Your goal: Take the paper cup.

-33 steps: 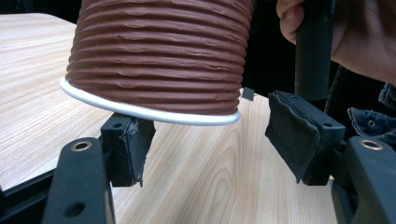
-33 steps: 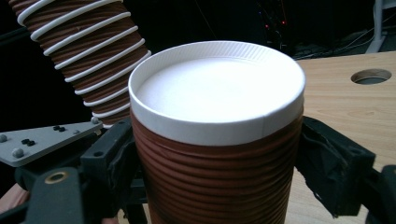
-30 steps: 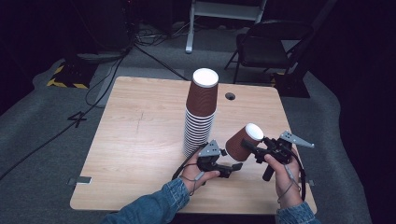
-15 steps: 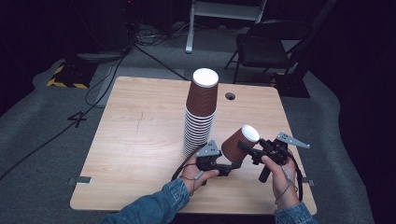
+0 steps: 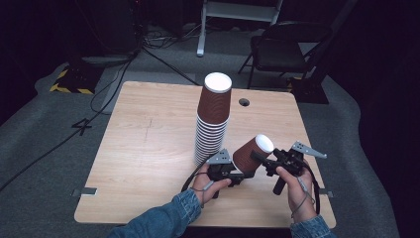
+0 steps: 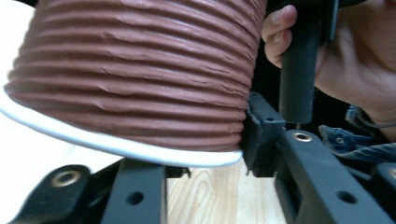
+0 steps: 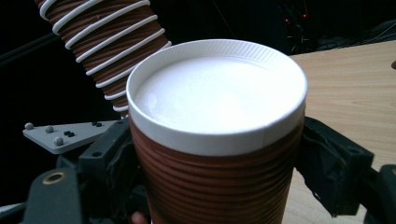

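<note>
Loose cup: one brown ribbed paper cup is up in the air over the near side of the bench, tipped on its side, between the two grippers. Its white bottom points up and away from the person.

Right gripper: the right gripper has its fingers closed on the cup, one on each side of the ribbed wall, just under the white bottom. You can see this best in the right gripper view, where the cup sits between the two black fingers.

Left gripper: the left gripper is at the open end of the cup. In the left gripper view the white rim sits right over the fingers, and one finger touches the cup wall. I cannot tell if these fingers are squeezing it or just resting there.

Why held so: I think the cup is being passed from one gripper to the other, or turned around. Two holds keep the light cup from slipping.

Cup stack: a tall stack of paper cups stands upside down in the middle of the bench, just beside the grippers. The loose cup looks like it belongs with it.

Writing: no words or brand on the cups. A "4" is marked on the grey floor to the left of the bench.
</note>
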